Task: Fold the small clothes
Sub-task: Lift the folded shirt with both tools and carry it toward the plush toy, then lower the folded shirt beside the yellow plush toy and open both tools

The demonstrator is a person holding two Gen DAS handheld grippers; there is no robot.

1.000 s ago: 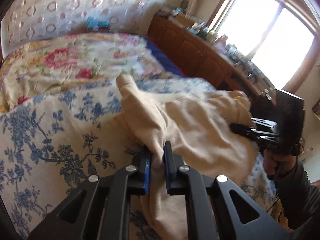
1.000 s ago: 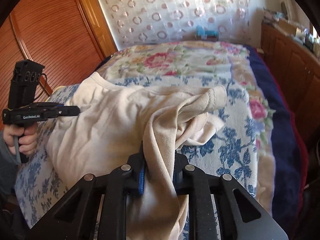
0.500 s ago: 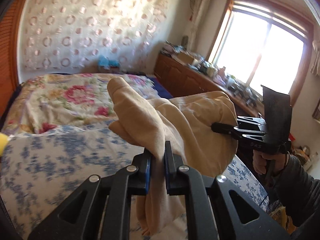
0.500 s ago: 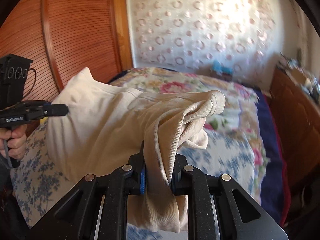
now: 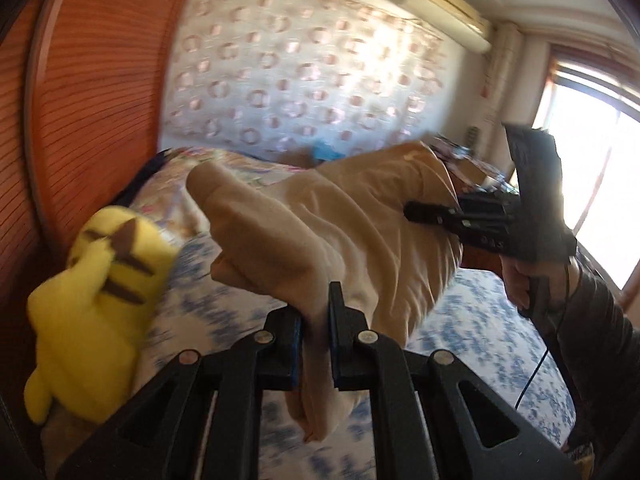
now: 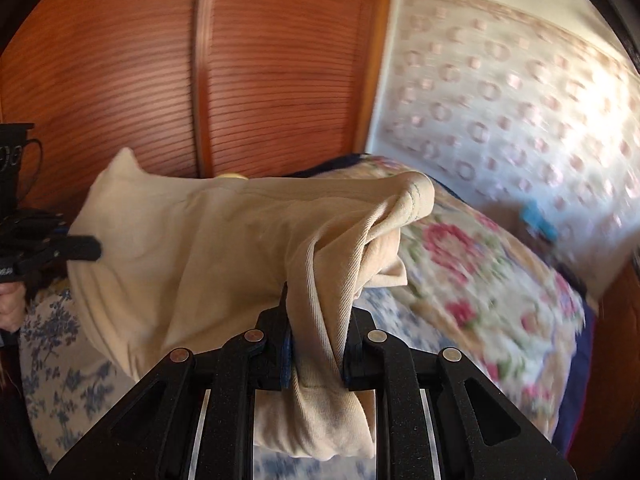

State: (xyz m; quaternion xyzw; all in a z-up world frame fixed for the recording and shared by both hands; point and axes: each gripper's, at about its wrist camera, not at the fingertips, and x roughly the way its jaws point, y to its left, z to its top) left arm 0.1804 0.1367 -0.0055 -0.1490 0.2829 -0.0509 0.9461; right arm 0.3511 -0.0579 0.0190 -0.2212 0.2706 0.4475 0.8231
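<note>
A small cream garment (image 5: pixel 352 216) hangs in the air above the bed, stretched between both grippers. My left gripper (image 5: pixel 316 320) is shut on a bunched edge of it, with cloth drooping below the pads. In the right wrist view the same cream garment (image 6: pixel 208 248) spreads out to the left, and my right gripper (image 6: pixel 316 332) is shut on a thick ribbed fold of it. Each view shows the other gripper pinching the far side: the right gripper (image 5: pixel 424 213) at right, the left gripper (image 6: pixel 86 247) at left.
A bed with a blue-flowered sheet (image 5: pixel 472 332) and a rose-patterned quilt (image 6: pixel 480 276) lies below. A yellow plush toy (image 5: pixel 96 304) sits at the left by the wooden slatted wardrobe (image 6: pixel 248 72). A bright window (image 5: pixel 600 184) and a person's sleeve (image 5: pixel 600 340) are on the right.
Both grippers lifted the garment off the bed and swung left. The views now face the wardrobe and wall, and the yellow plush toy has come into the left wrist view.
</note>
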